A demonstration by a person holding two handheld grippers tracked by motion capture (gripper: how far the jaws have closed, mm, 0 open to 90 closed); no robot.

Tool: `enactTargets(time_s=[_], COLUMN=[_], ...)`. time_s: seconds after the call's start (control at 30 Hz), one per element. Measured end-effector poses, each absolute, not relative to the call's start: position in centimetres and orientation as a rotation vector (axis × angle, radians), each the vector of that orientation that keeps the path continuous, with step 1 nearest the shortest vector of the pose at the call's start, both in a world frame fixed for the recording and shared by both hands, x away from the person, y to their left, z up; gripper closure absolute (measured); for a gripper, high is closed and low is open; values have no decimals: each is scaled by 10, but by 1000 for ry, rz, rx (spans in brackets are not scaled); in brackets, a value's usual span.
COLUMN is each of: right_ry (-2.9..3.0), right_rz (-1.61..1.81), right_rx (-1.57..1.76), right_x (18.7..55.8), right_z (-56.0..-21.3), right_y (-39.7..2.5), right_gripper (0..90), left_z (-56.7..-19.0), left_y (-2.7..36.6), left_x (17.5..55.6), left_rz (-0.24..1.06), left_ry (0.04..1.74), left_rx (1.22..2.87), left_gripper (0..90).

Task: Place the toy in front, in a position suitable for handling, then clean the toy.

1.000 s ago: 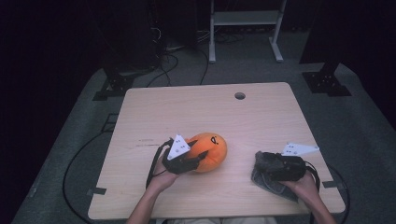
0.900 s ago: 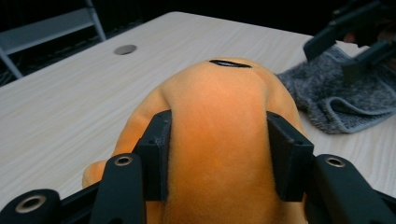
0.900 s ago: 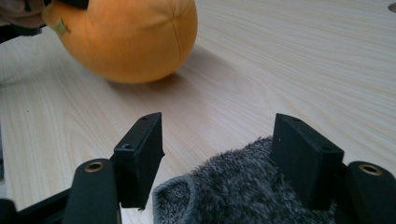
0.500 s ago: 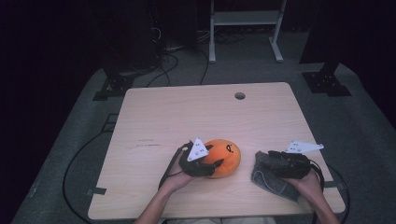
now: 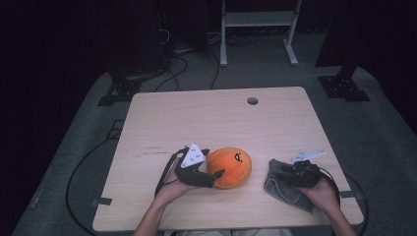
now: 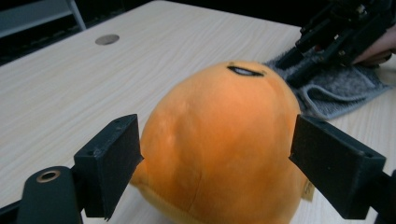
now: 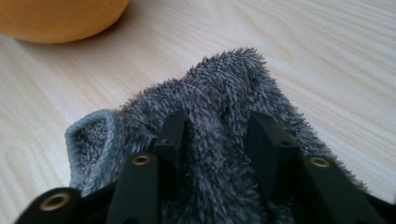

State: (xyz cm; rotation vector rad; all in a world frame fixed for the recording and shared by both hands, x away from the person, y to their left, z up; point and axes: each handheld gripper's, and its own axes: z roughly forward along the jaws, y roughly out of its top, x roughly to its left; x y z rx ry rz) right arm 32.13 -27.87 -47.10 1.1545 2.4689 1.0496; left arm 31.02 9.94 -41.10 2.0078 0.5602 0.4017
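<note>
Left gripper (image 5: 212,176) straddles the orange plush (image 5: 229,167), fingers spread; right gripper (image 5: 282,173) pinches the grey cloth (image 5: 285,189). Squeeze next, I'd guess.

Round orange plush toy (image 5: 230,167) sat on the table's near side, grey fuzzy cloth (image 5: 282,185) lay crumpled just beside it

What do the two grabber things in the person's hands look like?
Both are black, each with two flat, blocky jaws. The left gripper and the right gripper each carry a pale grey three-cornered plate on top, and a black cable trails from each. The forearms are bare, no sleeves.
</note>
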Motion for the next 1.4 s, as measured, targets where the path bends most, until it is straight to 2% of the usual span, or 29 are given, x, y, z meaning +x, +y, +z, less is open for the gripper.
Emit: enactTargets(time_s=[0.07, 0.23, 0.4, 0.53, 0.67, 0.83, 1.07, 1.3, 1.4], right_ry=[2465, 2471, 2465, 2426, 2329, 2276, 2267, 2285, 2344], right_rz=[1036, 1018, 990, 1012, 1216, 1318, 1408, 1527, 1383], right_rx=[1167, 1176, 1152, 1152, 1130, 1021, 908, 740, 664], right_x=[322, 322, 320, 320, 314, 306, 295, 285, 284], right_z=[-470, -469, -468, -465, -448, -426, -414, -407, -418], right_y=[-278, -275, -272, -275, -283, -271, -258, -216, -187], right_gripper=[649, 764, 796, 803, 803, 803, 803, 801, 798], left_z=[-412, -425, -427, -429, -431, -432, -432, -433, -434], left_y=[100, 90, 86, 86, 84, 83, 84, 82, 81], left_x=[311, 311, 310, 312, 315, 316, 318, 318, 317], left_rz=[397, 375, 413, 427, 435, 445, 428, 438, 445], left_ry=[557, 483, 459, 467, 478, 478, 486, 482, 479], left_rx=[2015, 2107, 2132, 2142, 2137, 2133, 2129, 2134, 2133], left_gripper=[181, 329, 391, 403, 401, 393, 388, 386, 386])
